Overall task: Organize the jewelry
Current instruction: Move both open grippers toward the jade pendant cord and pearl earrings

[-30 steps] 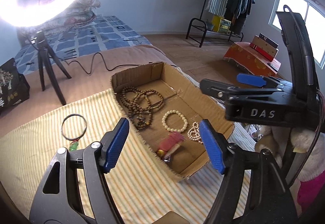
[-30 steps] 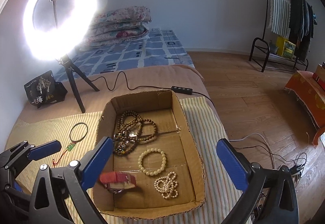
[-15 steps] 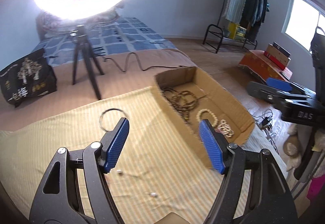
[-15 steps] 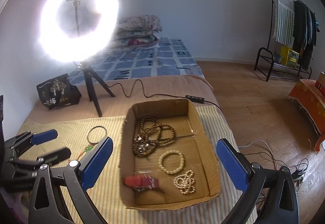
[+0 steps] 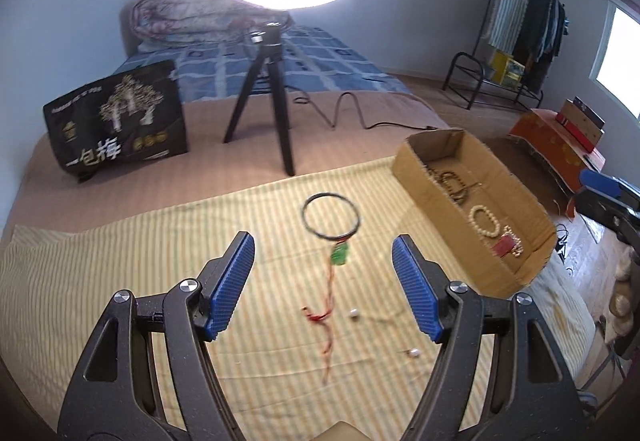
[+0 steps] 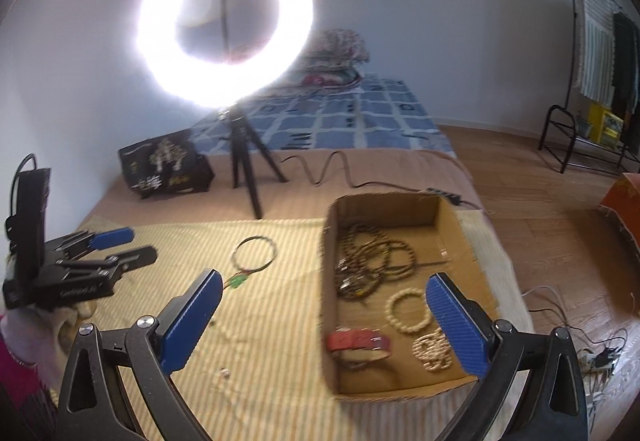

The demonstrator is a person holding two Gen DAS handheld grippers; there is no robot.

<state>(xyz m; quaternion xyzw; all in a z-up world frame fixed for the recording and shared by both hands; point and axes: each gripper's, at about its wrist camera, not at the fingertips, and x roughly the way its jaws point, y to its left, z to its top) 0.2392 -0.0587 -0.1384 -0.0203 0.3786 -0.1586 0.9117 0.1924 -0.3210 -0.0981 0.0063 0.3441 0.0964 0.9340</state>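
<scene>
A black cord necklace (image 5: 331,216) with a green pendant (image 5: 340,255) and red tassel lies on the striped cloth, just ahead of my open, empty left gripper (image 5: 323,287). It also shows in the right wrist view (image 6: 255,252). Two small pearl earrings (image 5: 353,315) lie near the tassel. The cardboard box (image 6: 456,225) holds brown bead strands (image 6: 370,261), a cream bead bracelet (image 6: 408,311), a pearl piece (image 6: 432,351) and a red item (image 6: 358,343). My right gripper (image 6: 324,319) is open and empty above the box's near left wall.
A lit ring light on a black tripod (image 5: 266,97) stands behind the cloth, its cable trailing right. A black printed bag (image 5: 118,119) stands at the back left. The bed edge and wooden floor (image 6: 560,221) lie right of the box.
My left gripper has swung left, away from the box, and now faces the black necklace on the cloth. The right gripper view has shifted left as well; the box sits further right.
</scene>
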